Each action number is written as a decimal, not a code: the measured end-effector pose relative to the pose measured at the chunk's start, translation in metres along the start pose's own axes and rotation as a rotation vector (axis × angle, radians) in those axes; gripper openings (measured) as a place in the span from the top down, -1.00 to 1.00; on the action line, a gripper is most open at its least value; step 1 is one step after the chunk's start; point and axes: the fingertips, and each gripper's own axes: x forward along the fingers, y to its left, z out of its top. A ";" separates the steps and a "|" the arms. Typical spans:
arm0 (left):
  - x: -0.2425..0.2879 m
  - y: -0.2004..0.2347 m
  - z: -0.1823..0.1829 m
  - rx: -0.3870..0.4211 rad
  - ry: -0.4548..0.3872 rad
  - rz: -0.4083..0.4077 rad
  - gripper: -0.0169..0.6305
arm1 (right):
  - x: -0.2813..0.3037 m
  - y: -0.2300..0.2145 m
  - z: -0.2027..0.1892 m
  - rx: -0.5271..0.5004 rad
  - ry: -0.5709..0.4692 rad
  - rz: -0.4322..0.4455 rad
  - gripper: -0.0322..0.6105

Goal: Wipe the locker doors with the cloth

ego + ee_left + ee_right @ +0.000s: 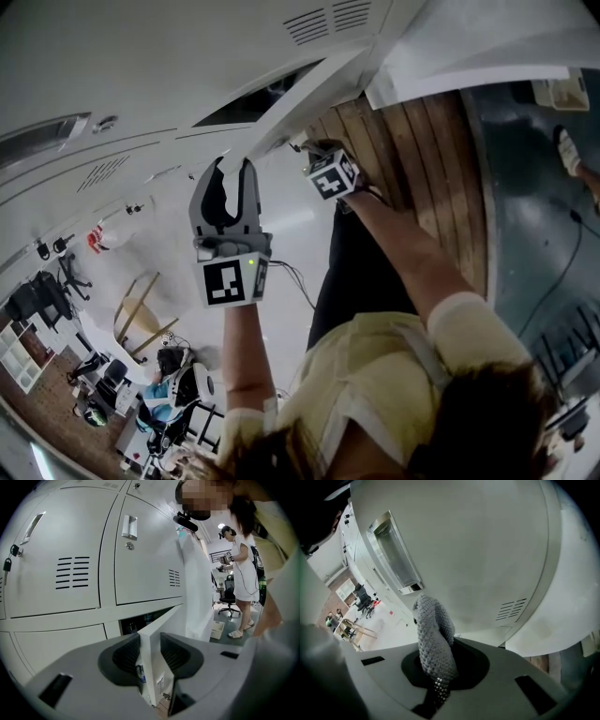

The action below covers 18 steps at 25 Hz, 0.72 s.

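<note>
Starting in the head view, the left tool (231,171) is gripping the free edge of the open locker door (309,94), holding it out from the bank of lockers (141,84). The right tool (315,150) is sitting just beside that door on its other side, above the wooden floor (422,159). Over to the left gripper view: the left tool (150,643) is clamping the open locker door (161,623) by its thin edge, pads pressing on both sides, with the dark compartment (136,623) showing behind. Now the right gripper view: the right tool (438,672) is pinching the grey knitted cloth (433,634), jaws closed on its lower end. The bunched top is standing up toward a door face (487,550) with a recessed handle (393,550) and vent slots (511,609). Whether the cloth is touching the panel, I cannot tell. I am reading this as the wipe of this door getting going. The next move is calling for the cloth pressing flat on the panel and sweeping across, with the left tool bracing the door against swinging away.
</note>
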 end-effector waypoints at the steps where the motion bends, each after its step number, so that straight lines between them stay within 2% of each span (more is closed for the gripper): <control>1: 0.000 -0.001 -0.001 -0.003 0.004 -0.002 0.57 | 0.003 0.003 0.002 -0.004 0.002 0.010 0.86; 8: 0.003 0.000 0.010 -0.014 -0.067 -0.003 0.57 | 0.020 0.011 0.009 -0.010 0.031 0.064 0.86; 12: 0.002 0.001 0.003 -0.026 -0.035 -0.002 0.57 | 0.023 0.017 0.017 -0.008 0.031 0.099 0.86; 18: 0.002 0.000 0.005 -0.013 -0.069 -0.026 0.57 | 0.021 0.010 0.025 -0.010 0.012 0.061 0.86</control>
